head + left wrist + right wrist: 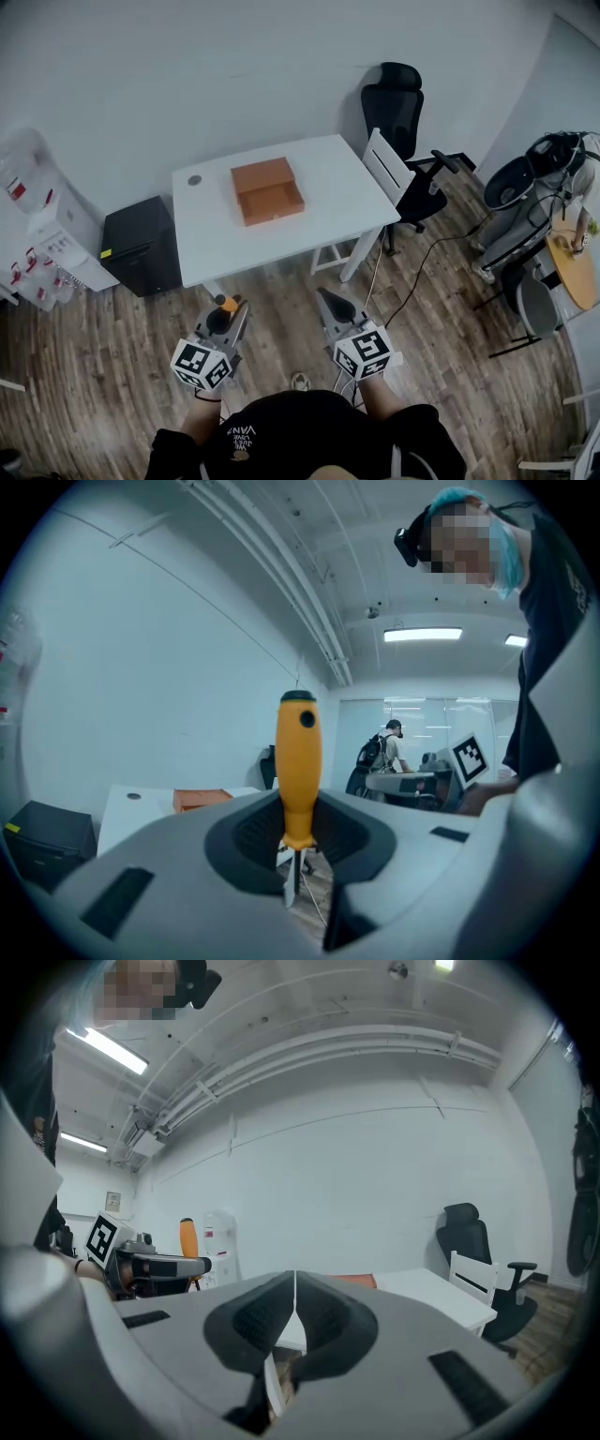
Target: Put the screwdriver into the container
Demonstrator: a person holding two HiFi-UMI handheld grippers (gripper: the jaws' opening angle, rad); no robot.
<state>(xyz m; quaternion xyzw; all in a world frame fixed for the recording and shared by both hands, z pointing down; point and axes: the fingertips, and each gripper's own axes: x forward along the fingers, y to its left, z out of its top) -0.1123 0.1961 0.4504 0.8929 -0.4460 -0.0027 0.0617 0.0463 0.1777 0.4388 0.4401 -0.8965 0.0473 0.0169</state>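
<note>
My left gripper is shut on a screwdriver with an orange-yellow handle. The handle stands upright above the jaws and the metal shaft points down between them. In the head view the handle's orange top shows at the jaw tips, over the wooden floor in front of the white table. My right gripper is beside it, shut with nothing between its pads. The orange container, an open box, lies in the middle of the table, well ahead of both grippers.
A black office chair and a white chair stand at the table's right end. A black cabinet sits left of the table, white equipment beyond it. Cables run over the floor at right. People stand far off behind glass.
</note>
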